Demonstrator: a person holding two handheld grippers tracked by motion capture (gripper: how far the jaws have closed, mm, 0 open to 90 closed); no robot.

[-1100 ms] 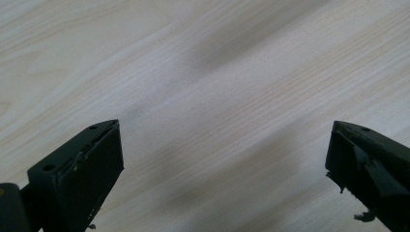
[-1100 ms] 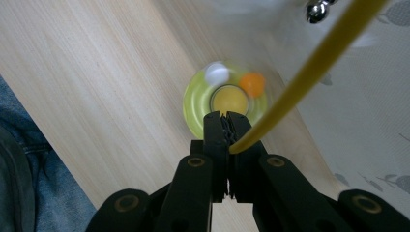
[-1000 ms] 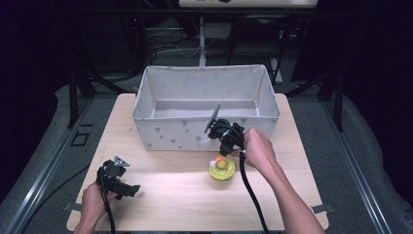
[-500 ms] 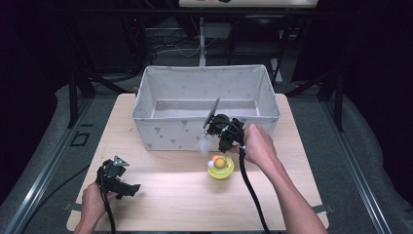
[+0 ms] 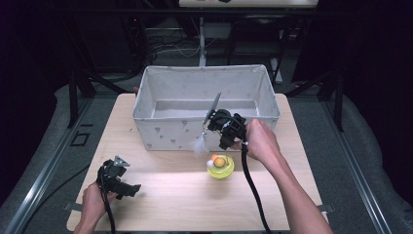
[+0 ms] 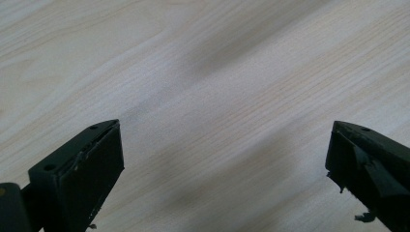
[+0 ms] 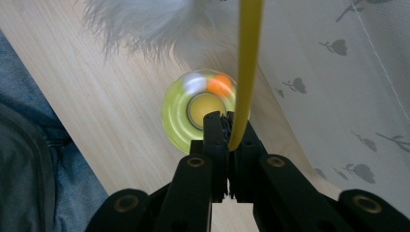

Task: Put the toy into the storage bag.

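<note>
The right gripper (image 7: 227, 130) pinches a thin yellow stick (image 7: 245, 72) whose white feather (image 5: 198, 145) dangles at twelve o'clock of one round yellow toy (image 5: 220, 166) on the table (image 5: 160, 195). The stick could slip from so narrow a pinch or snag the one fabric bin (image 5: 170, 134). The left gripper (image 5: 117, 178), jaws spread wide and holding nothing, hovers over bare wood at seven o'clock.

A pale wooden rectangular table (image 5: 160, 195) carries a white fabric bin with small grey prints (image 5: 170, 134) along its far edge, and a round yellow-green toy base (image 5: 220, 168) nearer the right edge, just before the bin.
</note>
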